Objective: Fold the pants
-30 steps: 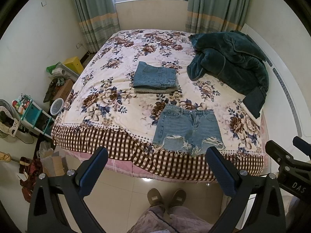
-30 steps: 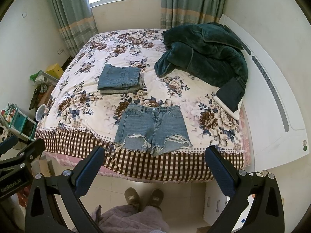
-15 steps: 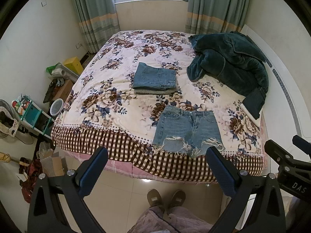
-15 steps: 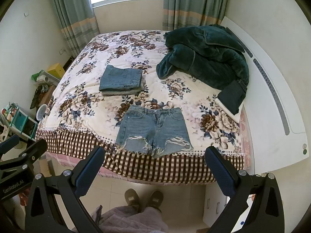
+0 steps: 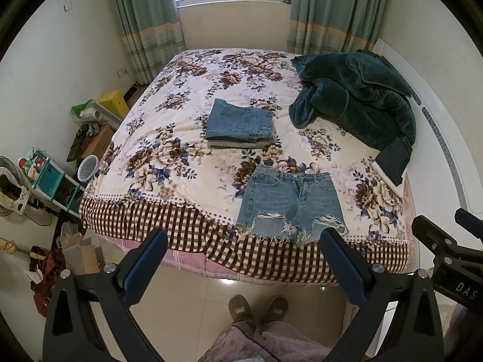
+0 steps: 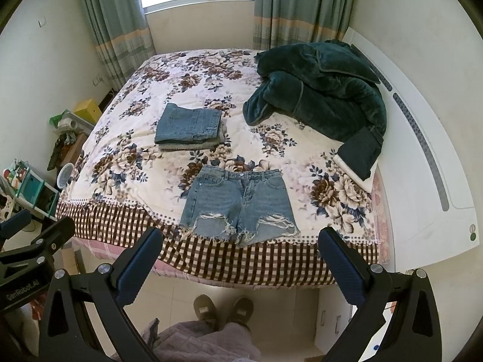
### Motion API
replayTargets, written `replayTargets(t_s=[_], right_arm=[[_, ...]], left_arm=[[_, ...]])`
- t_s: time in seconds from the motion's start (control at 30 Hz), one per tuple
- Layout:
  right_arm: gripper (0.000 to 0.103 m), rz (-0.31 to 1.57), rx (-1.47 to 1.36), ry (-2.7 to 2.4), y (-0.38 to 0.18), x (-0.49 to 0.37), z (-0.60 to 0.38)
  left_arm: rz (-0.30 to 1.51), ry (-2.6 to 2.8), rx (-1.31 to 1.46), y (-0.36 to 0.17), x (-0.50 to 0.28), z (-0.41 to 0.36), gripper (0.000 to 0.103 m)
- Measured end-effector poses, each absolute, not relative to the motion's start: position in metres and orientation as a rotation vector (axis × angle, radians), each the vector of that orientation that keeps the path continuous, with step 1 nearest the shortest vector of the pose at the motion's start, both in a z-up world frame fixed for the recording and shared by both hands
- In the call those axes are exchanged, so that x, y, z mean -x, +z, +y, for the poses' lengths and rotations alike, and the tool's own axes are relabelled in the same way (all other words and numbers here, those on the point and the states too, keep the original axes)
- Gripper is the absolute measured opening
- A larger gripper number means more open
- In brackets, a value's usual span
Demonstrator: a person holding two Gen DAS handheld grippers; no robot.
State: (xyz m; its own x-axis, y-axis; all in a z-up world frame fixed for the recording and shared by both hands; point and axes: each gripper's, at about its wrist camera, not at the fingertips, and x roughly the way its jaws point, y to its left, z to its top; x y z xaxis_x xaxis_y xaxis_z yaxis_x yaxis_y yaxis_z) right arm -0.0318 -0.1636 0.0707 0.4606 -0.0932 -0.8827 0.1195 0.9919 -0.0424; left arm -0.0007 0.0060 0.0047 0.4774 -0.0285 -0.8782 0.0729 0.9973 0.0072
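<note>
Both views have crept slightly closer. The frayed light-blue denim shorts (image 5: 291, 203) lie flat ahead, unfolded; folded denim stack (image 5: 240, 123) beyond. Left gripper (image 5: 244, 267) and right gripper (image 6: 238, 267) spread, empty.

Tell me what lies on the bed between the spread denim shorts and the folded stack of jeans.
Nothing lies there. Both views show only bare flowered bedspread between the denim shorts and the folded stack; the two do not touch.

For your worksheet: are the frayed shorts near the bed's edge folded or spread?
Spread: the shorts lie flat, waistband and both legs showing.
</note>
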Motion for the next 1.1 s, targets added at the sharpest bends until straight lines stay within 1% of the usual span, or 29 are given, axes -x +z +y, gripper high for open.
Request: replayTargets(t_s=[0.83,0.9,0.97,1.1], right_arm=[[0.103,1.088,-0.038,-0.139,0.065,0.038,-0.160],[0.103,1.092,-0.045,-0.147,0.063,0.037,-0.160],[0.103,1.093,-0.051,-0.179,0.057,0.035,-0.161],[0.103,1.083,-0.076,-0.231,0.037,0.022,-0.175]], left_arm=[[1.070,-0.068,-0.045,0.007,0.001,0.007,0.103],[1.065,-0.067,-0.053,0.006,-0.003,0.008,0.103],[1.042,-0.043,-0.071,0.009,-0.023,-0.010,0.103],[1.002,0.014,-0.094,-0.023,-0.052,-0.009,0.103]])
